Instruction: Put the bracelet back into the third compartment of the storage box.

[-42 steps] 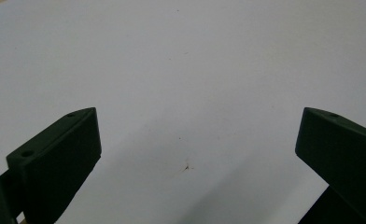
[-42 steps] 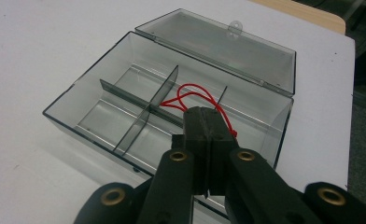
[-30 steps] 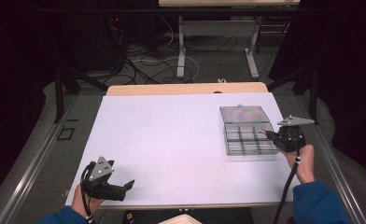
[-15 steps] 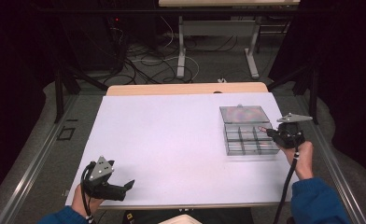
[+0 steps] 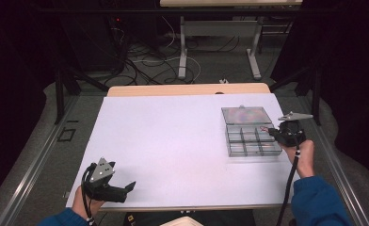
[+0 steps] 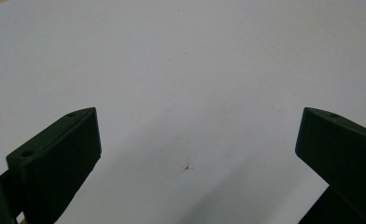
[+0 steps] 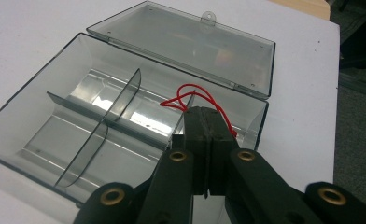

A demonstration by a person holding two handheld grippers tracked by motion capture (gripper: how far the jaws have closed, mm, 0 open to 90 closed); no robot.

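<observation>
High view, right hand-held gripper (image 5: 273, 133): at the near right corner of the clear compartment box (image 5: 248, 141), tips over its rightmost cell; box lid (image 5: 246, 114) lying open flat beyond.
High view, left hand-held gripper (image 5: 128, 187): near the table's (image 5: 173, 141) front left edge, well apart from the box, resting low over bare white surface.
High view, change: next to none against the earlier frames; right hand-held gripper perhaps a touch nearer the box, left one and box unmoved. Likely reading: a slow placing into the box, not a carry.
Left gripper view, left hand-held gripper (image 6: 197, 140): jaws spread wide, nothing between them, only white table with a small brown mark (image 6: 186, 167) just ahead.
Right gripper view, right hand-held gripper (image 7: 208, 122): jaws clenched together, pinching a red string (image 7: 193, 96) whose loops spill just past the tips.
Right gripper view, string's place: over the cell directly under the tips, hard against the box's near wall; touching the floor or not, cannot tell.
Right gripper view, box (image 7: 41, 121): other cells ahead and to the side look empty.
</observation>
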